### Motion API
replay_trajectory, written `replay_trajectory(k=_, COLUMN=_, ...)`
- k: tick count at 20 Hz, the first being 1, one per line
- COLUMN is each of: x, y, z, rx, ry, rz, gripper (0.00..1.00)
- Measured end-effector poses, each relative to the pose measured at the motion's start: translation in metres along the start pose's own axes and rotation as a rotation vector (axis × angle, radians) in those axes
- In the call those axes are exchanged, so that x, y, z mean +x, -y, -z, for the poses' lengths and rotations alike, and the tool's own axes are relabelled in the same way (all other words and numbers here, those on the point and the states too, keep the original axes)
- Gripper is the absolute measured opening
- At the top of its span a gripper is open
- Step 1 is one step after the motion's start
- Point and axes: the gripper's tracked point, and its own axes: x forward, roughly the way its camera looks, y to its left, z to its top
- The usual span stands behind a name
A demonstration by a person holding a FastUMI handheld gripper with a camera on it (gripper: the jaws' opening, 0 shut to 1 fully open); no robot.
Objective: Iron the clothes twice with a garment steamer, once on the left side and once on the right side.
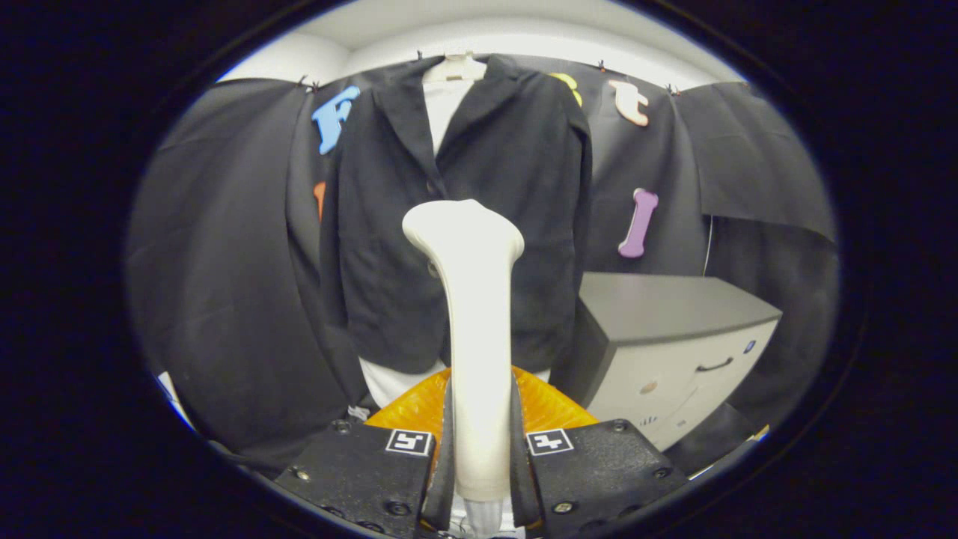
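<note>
A black jacket [389, 247] over a white shirt [443, 105] hangs on a white hanger [454, 69] against the booth's wall, straight ahead. My gripper [479, 442] is shut on the handle of a white garment steamer [471, 299]. The steamer stands upright between the fingers. Its head is level with the jacket's middle, near the front opening. I cannot tell whether the head touches the cloth. An orange part [550, 408] shows just behind the steamer's handle.
A grey cabinet [673, 352] with a drawer handle stands to the right of the jacket, close to its hem. Black cloth hangs all round behind and to the left.
</note>
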Motion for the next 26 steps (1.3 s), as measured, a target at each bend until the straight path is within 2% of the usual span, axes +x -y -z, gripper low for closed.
replay_trajectory(k=6, x=-0.012, y=-0.055, z=-0.14, rx=-0.01, ry=0.303, rz=-0.062, gripper=0.33)
replay_trajectory(k=11, x=0.005, y=-0.083, z=-0.213, rx=-0.04, ry=0.47, rz=-0.075, gripper=0.33)
replay_trajectory(k=16, x=0.028, y=-0.116, z=-0.272, rx=-0.077, ry=0.565, rz=-0.091, gripper=0.33)
replay_trajectory(k=22, x=0.065, y=-0.128, z=-0.309, rx=-0.13, ry=0.598, rz=-0.026, gripper=0.33)
replay_trajectory(k=26, x=0.096, y=-0.126, z=-0.299, rx=-0.163, ry=0.534, rz=0.032, gripper=0.33)
